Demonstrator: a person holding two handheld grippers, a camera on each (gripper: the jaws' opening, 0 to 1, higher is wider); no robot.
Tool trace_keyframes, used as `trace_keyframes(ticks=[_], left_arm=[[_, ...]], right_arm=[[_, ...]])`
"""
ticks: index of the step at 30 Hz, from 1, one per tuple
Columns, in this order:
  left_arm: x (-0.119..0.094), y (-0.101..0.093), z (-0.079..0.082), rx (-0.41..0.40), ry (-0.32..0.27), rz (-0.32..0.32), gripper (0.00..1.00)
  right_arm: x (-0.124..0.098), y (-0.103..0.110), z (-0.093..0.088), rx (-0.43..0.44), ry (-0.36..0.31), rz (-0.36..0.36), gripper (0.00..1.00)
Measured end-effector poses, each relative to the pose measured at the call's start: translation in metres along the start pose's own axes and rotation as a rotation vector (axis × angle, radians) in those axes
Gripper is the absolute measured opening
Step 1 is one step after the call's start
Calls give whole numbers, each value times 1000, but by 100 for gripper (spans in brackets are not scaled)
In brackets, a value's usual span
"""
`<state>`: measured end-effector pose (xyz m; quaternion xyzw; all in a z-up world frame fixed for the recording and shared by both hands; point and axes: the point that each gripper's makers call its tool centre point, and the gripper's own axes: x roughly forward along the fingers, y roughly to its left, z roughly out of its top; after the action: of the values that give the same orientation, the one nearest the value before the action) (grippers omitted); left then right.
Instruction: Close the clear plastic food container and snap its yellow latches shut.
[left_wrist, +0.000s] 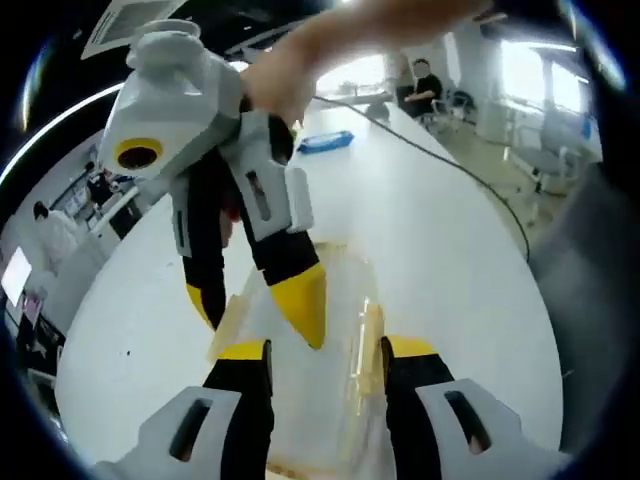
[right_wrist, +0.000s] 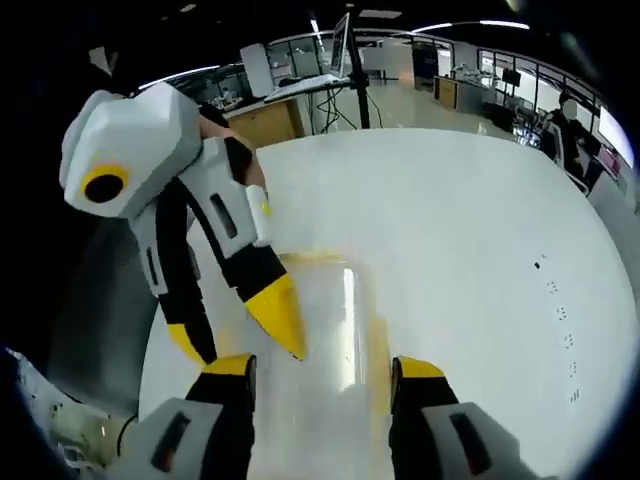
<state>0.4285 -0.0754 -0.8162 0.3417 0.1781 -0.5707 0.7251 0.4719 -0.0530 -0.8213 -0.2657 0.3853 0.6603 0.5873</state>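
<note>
Clear plastic, tinged yellow along its edges, marks the one food container (left_wrist: 300, 350) in the left gripper view; it lies on the white table (left_wrist: 440, 250) between and just beyond the left tongs (left_wrist: 325, 352), and whatever it may hold is too blurred to tell. Two yellow latches (left_wrist: 371, 335) run along its long sides, one by each tip. The left tongs stand wide apart, gripping nothing, their yellow-capped tips flanking the container's near end. The right tongs (left_wrist: 262, 305) reach down from above, held by a person's hand (left_wrist: 290, 75), spread open, one yellow tip on or just above the lid and the other at the left-hand latch; contact cannot be told. A single blue object (left_wrist: 325, 141) lies well apart, far down the table, and a dark cable (left_wrist: 470, 165) trails across it. In the right gripper view the same container (right_wrist: 330, 330) lies on the table (right_wrist: 470, 230) ahead of the right tongs (right_wrist: 325, 365), which are parted wide with nothing between them, a tip at each side of its near end. The left tongs (right_wrist: 245, 335) come in from the left, also open, one yellow tip over the container's left edge and the other outside it.
</note>
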Motion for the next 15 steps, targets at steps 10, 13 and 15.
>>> trace_keyframes(ticks=[10, 13, 15], left_arm=[[6, -3, 1, 71, 40, 62, 40], [9, -4, 3, 91, 35, 58, 38], [6, 2, 1, 99, 54, 86, 37]], right_arm=[[3, 6, -5, -58, 240, 104, 50], [5, 7, -6, -72, 273, 132, 49], [7, 7, -6, -69, 302, 142, 49]])
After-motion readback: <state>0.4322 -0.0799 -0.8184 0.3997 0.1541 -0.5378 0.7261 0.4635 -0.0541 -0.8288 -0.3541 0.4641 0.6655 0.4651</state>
